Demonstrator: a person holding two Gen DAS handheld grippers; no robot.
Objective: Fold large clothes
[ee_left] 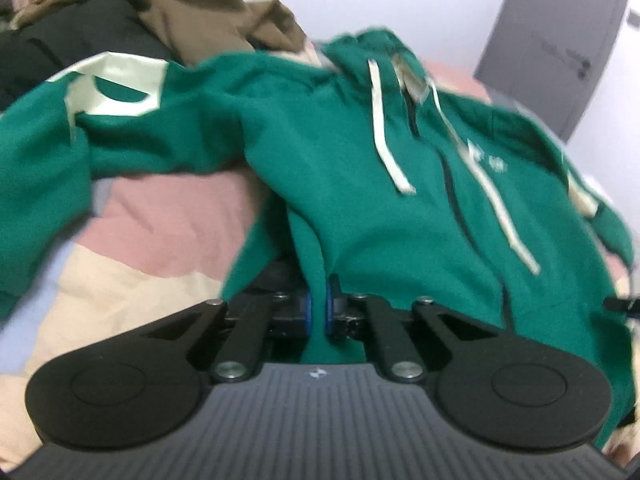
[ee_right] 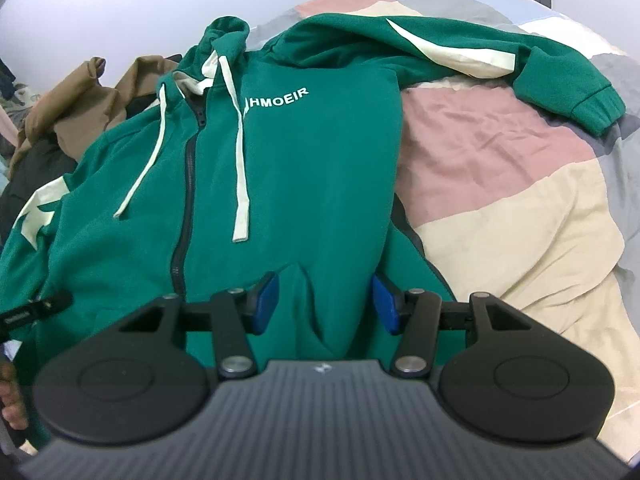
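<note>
1. Lying face up on the bed (ee_right: 520, 184), the green hoodie (ee_right: 280, 160) is spread over a patchwork quilt, its zipper shut, with the hood toward the wall and both sleeves stretched out to the sides.
2. The left claw (ee_left: 318, 308) is narrow and pinches a fold of the hoodie near the bottom hem; this view is blurred.
3. The right claw (ee_right: 324, 304) stands wide, with a ridge of the hem between its blue pads but not yet pressed (the pads seem to be apart from the cloth).
4. I judge the step is taking the hem at two places before the first fold.
5. Next the right claw must pinch the hem; then both can lift evenly.
6. A brown garment (ee_right: 92, 100) lies heaped behind the hoodie, near the hood.
</note>
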